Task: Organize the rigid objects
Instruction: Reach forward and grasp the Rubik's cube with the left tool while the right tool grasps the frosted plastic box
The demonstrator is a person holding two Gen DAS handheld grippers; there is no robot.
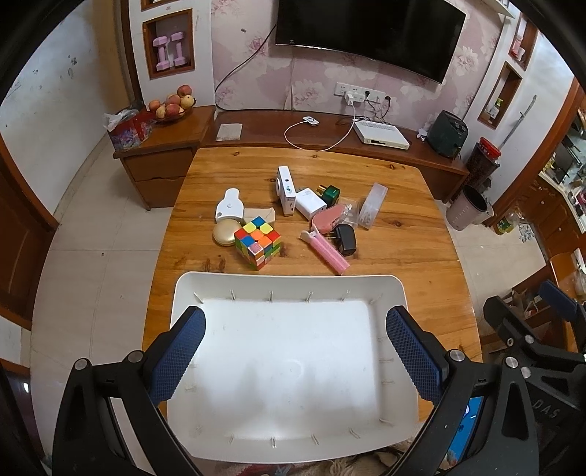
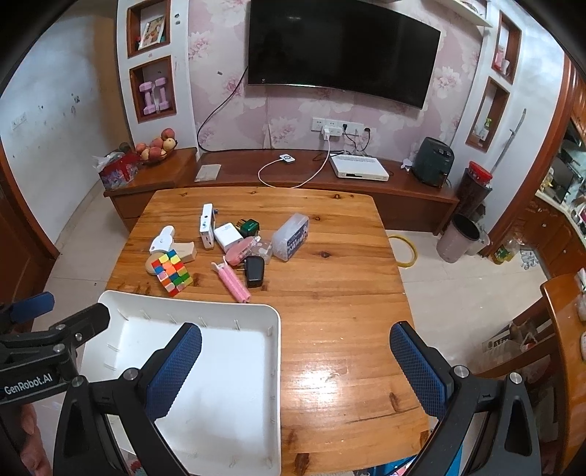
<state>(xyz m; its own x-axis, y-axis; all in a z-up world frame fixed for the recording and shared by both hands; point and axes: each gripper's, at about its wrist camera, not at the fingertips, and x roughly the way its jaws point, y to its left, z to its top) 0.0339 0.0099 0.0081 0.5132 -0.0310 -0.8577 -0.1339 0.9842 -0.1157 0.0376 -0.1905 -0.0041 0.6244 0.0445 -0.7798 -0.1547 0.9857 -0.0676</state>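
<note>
A white tray point(image 1: 289, 282) lies empty at the near edge of the wooden table point(image 1: 403, 256); it also shows in the right wrist view point(image 2: 219, 311). Beyond it lie a colourful cube point(image 1: 257, 241), a pink stick point(image 1: 326, 252), a black charger point(image 1: 346, 240), a white adapter point(image 1: 309, 203), a white box point(image 1: 285, 190), a gold disc point(image 1: 225, 231) and a clear case point(image 1: 373, 205). My left gripper point(image 1: 295, 318) is open above the tray, holding nothing. My right gripper point(image 2: 295, 335) is open over the tray's right edge and bare table, holding nothing.
A low wooden cabinet point(image 1: 329, 135) stands behind the table with a white router box point(image 1: 381, 133), a fruit bowl point(image 1: 172, 106) and cables. A TV point(image 1: 370, 33) hangs above. A bin point(image 1: 470, 208) stands on the floor to the right.
</note>
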